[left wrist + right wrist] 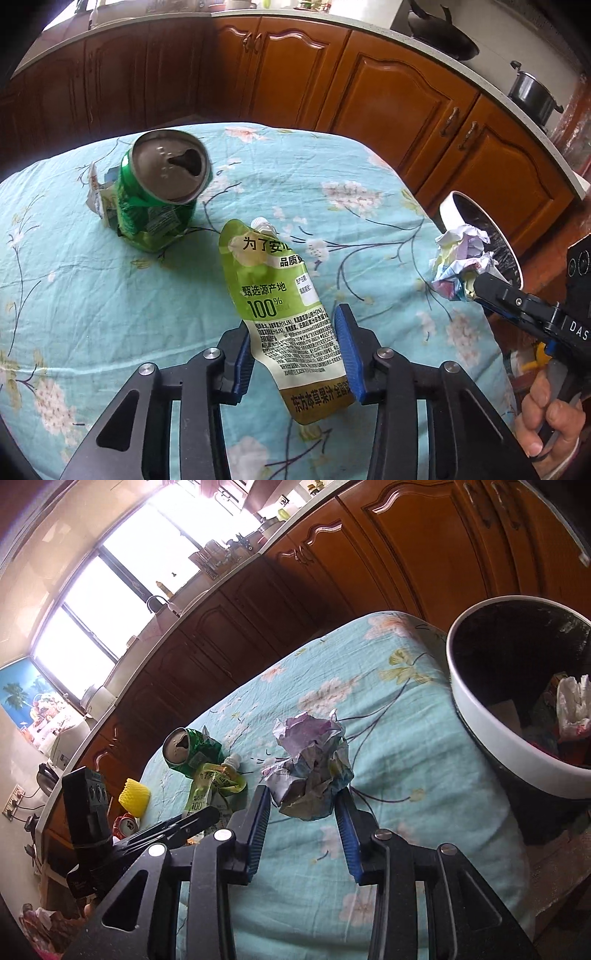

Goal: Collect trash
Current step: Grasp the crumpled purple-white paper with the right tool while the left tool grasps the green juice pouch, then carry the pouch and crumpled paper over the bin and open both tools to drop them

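Note:
A green juice pouch (280, 295) with a white spout sits between the blue pads of my left gripper (293, 317), which is shut on its lower half and holds it just above the floral tablecloth (110, 295). My right gripper (303, 794) is shut on a ball of crumpled paper (310, 768), held over the table's right side close to the white-rimmed bin (480, 720). The left wrist view shows the same paper ball (461, 266) in front of the bin (448, 214). A dented green can (162, 192) stands upright on the cloth, farther back and to the left.
A torn wrapper scrap (98, 192) lies behind the can. A yellow foam net (135, 797) and a red can (125, 825) sit at the table's far left. The bin holds a white bag (572, 705). Brown cabinets (295, 74) run behind the table.

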The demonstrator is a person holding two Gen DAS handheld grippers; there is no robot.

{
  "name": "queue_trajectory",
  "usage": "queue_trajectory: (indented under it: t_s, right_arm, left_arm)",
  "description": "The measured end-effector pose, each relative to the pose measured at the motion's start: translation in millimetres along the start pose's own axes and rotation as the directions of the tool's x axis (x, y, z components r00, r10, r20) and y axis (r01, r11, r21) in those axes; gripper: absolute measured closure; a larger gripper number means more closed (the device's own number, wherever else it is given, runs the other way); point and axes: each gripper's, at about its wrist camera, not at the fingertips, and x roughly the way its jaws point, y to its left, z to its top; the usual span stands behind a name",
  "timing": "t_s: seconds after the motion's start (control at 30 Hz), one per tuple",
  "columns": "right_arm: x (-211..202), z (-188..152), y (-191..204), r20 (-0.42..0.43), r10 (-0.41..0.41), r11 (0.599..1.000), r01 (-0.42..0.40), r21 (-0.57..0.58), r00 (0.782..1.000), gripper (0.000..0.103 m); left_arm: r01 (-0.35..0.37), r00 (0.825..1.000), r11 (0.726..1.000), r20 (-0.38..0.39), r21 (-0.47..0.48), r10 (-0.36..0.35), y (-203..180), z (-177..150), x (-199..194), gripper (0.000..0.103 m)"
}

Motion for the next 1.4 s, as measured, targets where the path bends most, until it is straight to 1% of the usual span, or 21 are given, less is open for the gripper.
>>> queue_trajectory:
  t_s: [0.13, 0.27, 0.43, 0.6, 0.93, 1.13, 1.4]
  right_arm:
    - [-18, -7, -8, 0.019, -0.027, 1.0, 0.027, 0.003, 0.999, 0.066]
    - [-37, -14, -17, 0.041, -0.035, 0.999, 0.034, 0.025, 0.999, 0.066]
    - [-59, -19, -28, 0.074, -0.055, 0.998, 0.052, 0.041, 0.996, 0.066]
    - [-77, -21, -42, 0.105, -0.078, 0.995, 0.07, 0.076, 0.991, 0.066]
    - [-108, -13, -64, 0.163, -0.12, 0.989, 0.103, 0.106, 0.979, 0.066]
    - [-117, -7, -75, 0.177, -0.145, 0.986, 0.126, 0.113, 0.973, 0.066]
    - [-126, 4, -89, 0.189, -0.178, 0.98, 0.158, 0.12, 0.966, 0.066]
  left_arm:
    - [0.045, 0.999, 0.998, -0.007, 0.05, -0.044, -25, -3, -1, 0.067]
    - [0.079, 0.997, 0.992, -0.013, 0.103, -0.078, -48, -5, -2, 0.069]
    - [0.109, 0.994, 0.98, -0.016, 0.166, -0.108, -70, -4, -3, 0.069]
    - [0.122, 0.993, 0.969, -0.02, 0.215, -0.121, -91, 2, 2, 0.069]
    - [0.145, 0.989, 0.947, -0.026, 0.286, -0.143, -105, 6, 10, 0.069]
    - [0.156, 0.988, 0.939, -0.029, 0.306, -0.154, -113, 14, 15, 0.069]
    - [0.167, 0.985, 0.924, -0.023, 0.344, -0.17, -132, 27, 22, 0.069]
